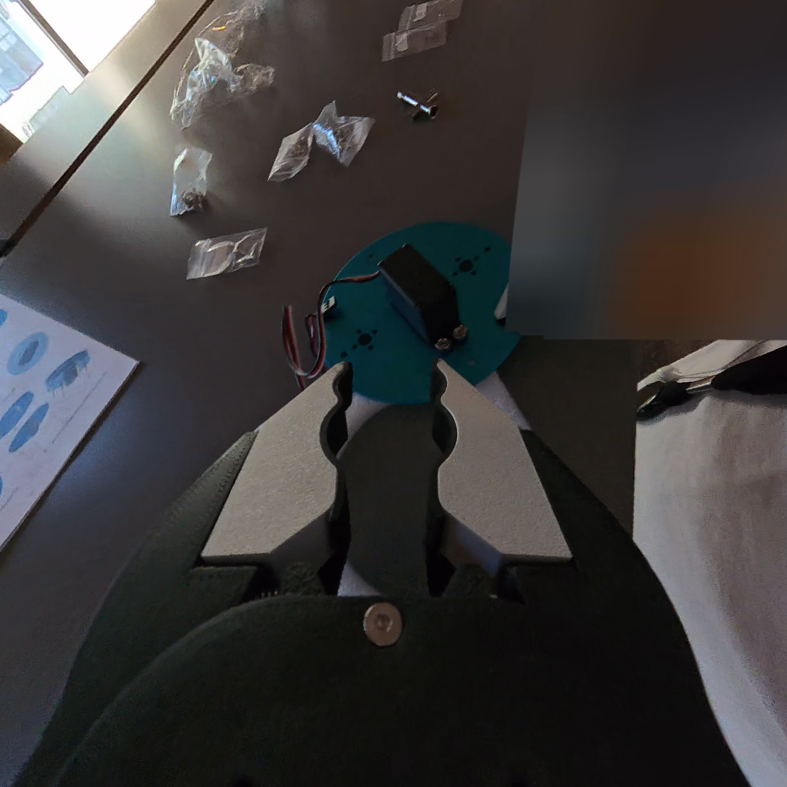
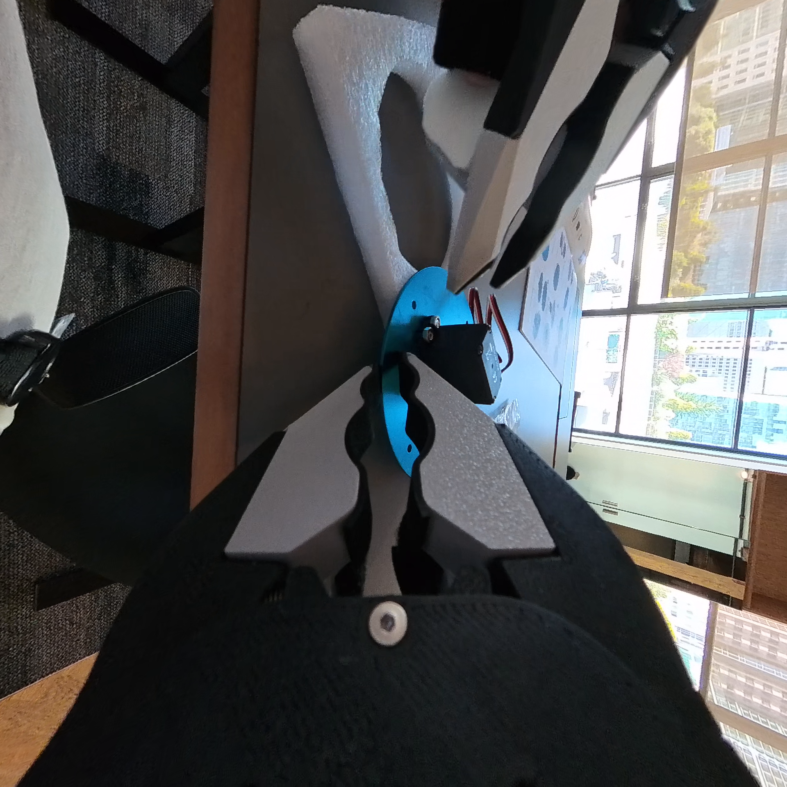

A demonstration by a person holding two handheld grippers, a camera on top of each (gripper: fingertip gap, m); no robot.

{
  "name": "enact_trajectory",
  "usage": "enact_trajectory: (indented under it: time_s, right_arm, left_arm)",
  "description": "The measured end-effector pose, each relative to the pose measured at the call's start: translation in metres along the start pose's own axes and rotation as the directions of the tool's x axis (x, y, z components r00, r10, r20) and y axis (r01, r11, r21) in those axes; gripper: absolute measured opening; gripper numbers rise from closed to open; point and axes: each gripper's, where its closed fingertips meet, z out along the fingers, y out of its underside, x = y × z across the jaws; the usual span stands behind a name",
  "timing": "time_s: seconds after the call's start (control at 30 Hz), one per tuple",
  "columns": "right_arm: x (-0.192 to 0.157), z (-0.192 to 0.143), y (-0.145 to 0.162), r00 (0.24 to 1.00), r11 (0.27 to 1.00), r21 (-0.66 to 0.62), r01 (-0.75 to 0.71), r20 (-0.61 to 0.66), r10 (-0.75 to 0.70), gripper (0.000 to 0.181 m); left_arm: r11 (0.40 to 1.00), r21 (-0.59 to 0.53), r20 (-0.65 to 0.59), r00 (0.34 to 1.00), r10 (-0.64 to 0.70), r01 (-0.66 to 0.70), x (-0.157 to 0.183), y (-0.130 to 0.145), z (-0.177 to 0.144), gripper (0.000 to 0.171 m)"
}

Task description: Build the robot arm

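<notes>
So the right tool (image 2: 389,366) is pinching the blue disc's (image 2: 396,409) edge, black servo (image 2: 464,362) bolted on; left tool (image 1: 392,366) sits half-open by its rim.

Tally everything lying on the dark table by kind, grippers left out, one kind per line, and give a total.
Clear plastic bags: 6
Blue round plate: 1
Black servo block screwed to the plate: 1
Small metal part: 1
Printed sheet: 1
White foam sheet: 1
Total: 11
</notes>
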Motion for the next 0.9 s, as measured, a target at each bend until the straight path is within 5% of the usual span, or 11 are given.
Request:
enact_trajectory:
  time_s: [0.27, 0.37, 0.53, 0.7, 0.9]
  right_arm:
    - [-0.001, 0.001, 0.001, 1.0, 1.0, -0.002, -0.003, -0.002, 0.003, 0.008]
    - [-0.001, 0.001, 0.001, 1.0, 1.0, -0.003, -0.003, -0.003, 0.003, 0.007]
    - [-0.001, 0.001, 0.001, 1.0, 1.0, -0.003, 0.0, 0.003, 0.0, 0.007]
    - [-0.002, 0.001, 0.0, 1.0, 1.0, -0.002, 0.002, 0.005, -0.002, 0.008]
    - [-0.002, 0.001, -0.001, 1.0, 1.0, -0.003, 0.003, 0.003, -0.003, 0.008]
  left_arm:
    - [0.999, -0.039, 0.008, 0.999, 0.033, -0.033, 0.0, 0.002, 0.012, 0.042]
    - [0.997, -0.077, 0.145, 0.989, 0.031, -0.02, -0.032, 0.017, -0.002, 0.03]
    - [0.994, 0.016, -0.042, 0.994, -0.105, 0.106, -0.002, -0.002, 0.001, 0.034]
    - [0.986, -0.002, -0.116, 0.98, -0.165, 0.166, 0.02, -0.008, 0.008, 0.015]
    - [0.967, -0.031, -0.144, 0.956, -0.256, 0.254, 0.023, -0.003, 0.013, 0.018]
